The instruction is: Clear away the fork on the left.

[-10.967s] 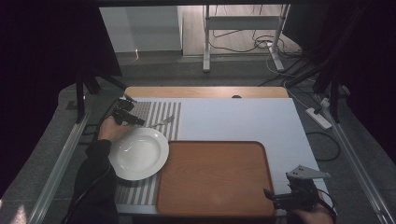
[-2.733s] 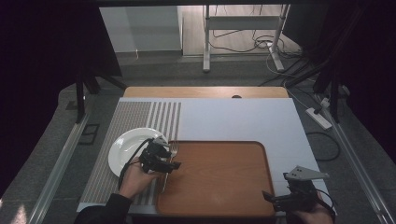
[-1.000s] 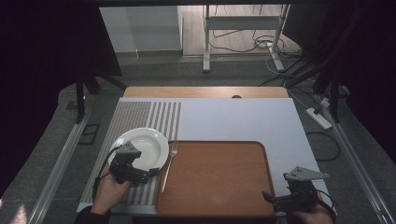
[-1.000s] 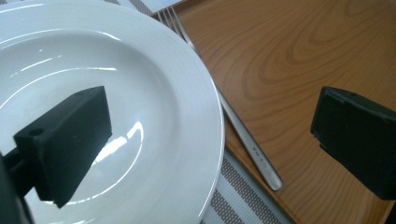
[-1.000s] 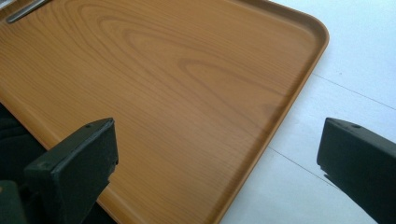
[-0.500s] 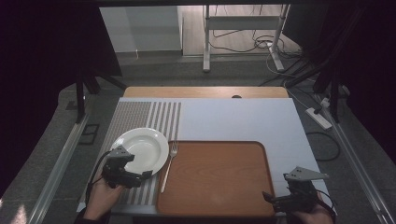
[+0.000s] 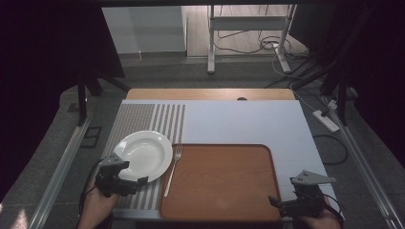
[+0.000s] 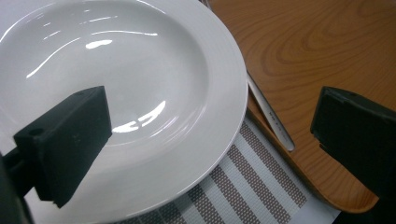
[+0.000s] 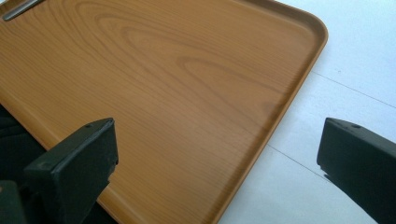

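Left claw (image 7: 125, 180) jaws apart, empty, at near rim of white plate (image 7: 143, 153) on striped mat (image 7: 143, 119), tabletop's near-left corner. Right claw (image 7: 286, 204) apart, empty, at wooden tray (image 7: 219, 181) near-right corner. Risk: fork (image 7: 173, 168) just beside plate, jammed against tray edge; careless plate grab likely knocks it.

One white plate (image 7: 143, 153), one fork (image 7: 173, 168), one wooden tray (image 7: 219, 183), one striped placemat (image 7: 138, 120) — and two tools.

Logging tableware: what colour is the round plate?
White, glossy round plate; clearest in left gripper view.
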`<state>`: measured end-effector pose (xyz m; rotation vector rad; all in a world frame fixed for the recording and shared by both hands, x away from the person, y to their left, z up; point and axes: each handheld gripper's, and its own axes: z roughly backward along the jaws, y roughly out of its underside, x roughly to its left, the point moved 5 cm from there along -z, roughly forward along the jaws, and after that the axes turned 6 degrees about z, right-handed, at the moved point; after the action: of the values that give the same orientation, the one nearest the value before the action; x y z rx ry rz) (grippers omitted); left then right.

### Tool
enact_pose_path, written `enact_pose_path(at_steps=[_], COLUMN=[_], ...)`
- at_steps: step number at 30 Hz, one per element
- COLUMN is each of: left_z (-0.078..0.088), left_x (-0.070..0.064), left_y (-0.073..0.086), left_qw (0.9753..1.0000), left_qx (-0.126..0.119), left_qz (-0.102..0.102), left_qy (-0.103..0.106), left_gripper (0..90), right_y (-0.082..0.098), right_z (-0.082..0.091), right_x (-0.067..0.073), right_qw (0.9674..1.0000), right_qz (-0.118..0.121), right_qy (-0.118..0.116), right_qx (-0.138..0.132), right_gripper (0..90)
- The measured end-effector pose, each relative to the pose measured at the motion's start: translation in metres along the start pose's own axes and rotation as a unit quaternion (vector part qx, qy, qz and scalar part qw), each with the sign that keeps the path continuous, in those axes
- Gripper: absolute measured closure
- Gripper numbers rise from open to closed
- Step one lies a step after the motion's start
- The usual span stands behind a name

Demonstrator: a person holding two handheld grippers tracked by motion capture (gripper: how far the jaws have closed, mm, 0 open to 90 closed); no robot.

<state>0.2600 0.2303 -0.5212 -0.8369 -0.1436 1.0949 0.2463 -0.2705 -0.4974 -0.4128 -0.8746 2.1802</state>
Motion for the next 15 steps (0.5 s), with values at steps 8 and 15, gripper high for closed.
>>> enact_pose_path(at_steps=[8,15], left_z=[0.003,0.005], left_x=[0.003,0.003], left_y=[0.006,0.01], left_qw=[1.0,0.9999], left_qx=[0.002,0.005], left_qz=[0.003,0.002], left_qy=[-0.009,-0.013], left_gripper=[0.0,0.0], right_y=[0.0,0.0], right_z=[0.0,0.0], right_x=[0.0,0.0], right_qw=[1.0,1.0], right_qz=[0.0,-0.001], right_qy=[0.0,0.001], right_qx=[0.0,0.0], right_gripper=[0.0,0.0])
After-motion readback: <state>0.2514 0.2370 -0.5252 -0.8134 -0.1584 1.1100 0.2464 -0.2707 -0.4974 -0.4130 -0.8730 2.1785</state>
